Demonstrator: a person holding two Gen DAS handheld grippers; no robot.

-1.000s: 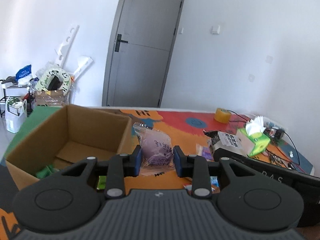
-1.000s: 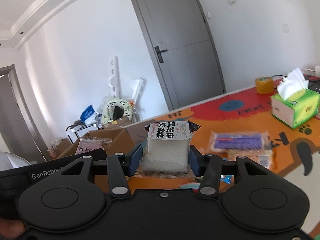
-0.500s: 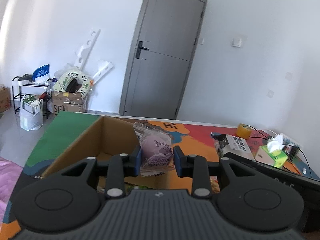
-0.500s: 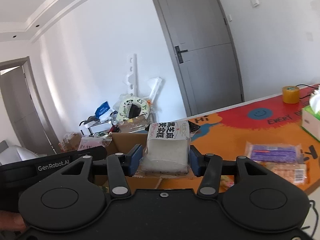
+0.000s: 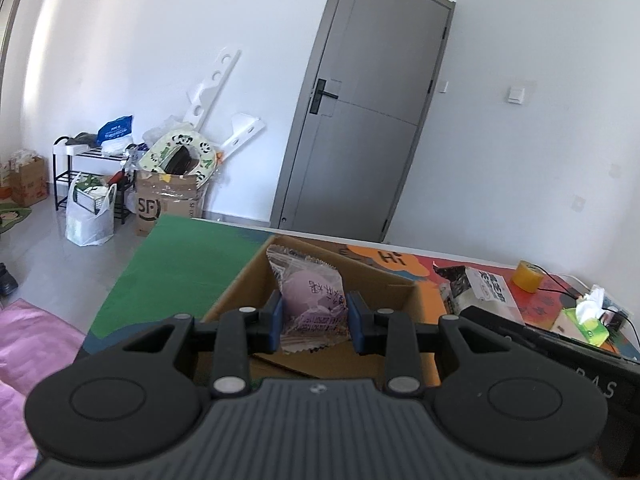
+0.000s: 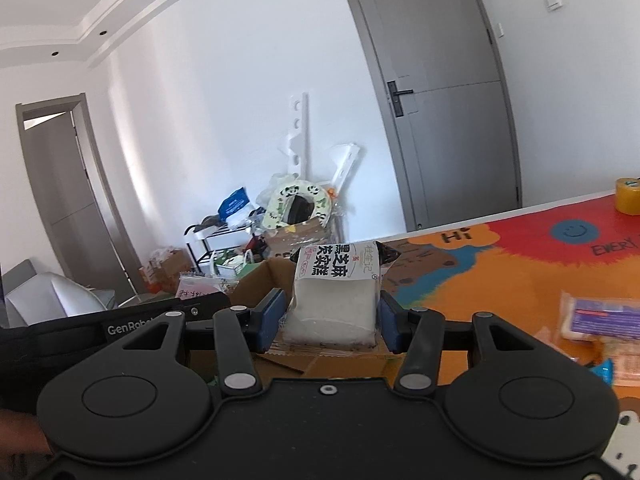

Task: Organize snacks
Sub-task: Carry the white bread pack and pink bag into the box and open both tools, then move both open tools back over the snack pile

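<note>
Cardboard, the open brown box (image 5: pixel 404 300) is where both snacks look bound: above it the left gripper (image 5: pixel 314 322) clamps a clear-wrapped purple bun (image 5: pixel 312 300), and the right gripper (image 6: pixel 330 318) pinches a white sesame cake packet (image 6: pixel 334 300), held ready to drop in.

Purple bun packet (image 5: pixel 313 300), brown cardboard box (image 5: pixel 404 300), white black-lettered cake packet (image 6: pixel 334 292), orange mat (image 6: pixel 480 272).
</note>
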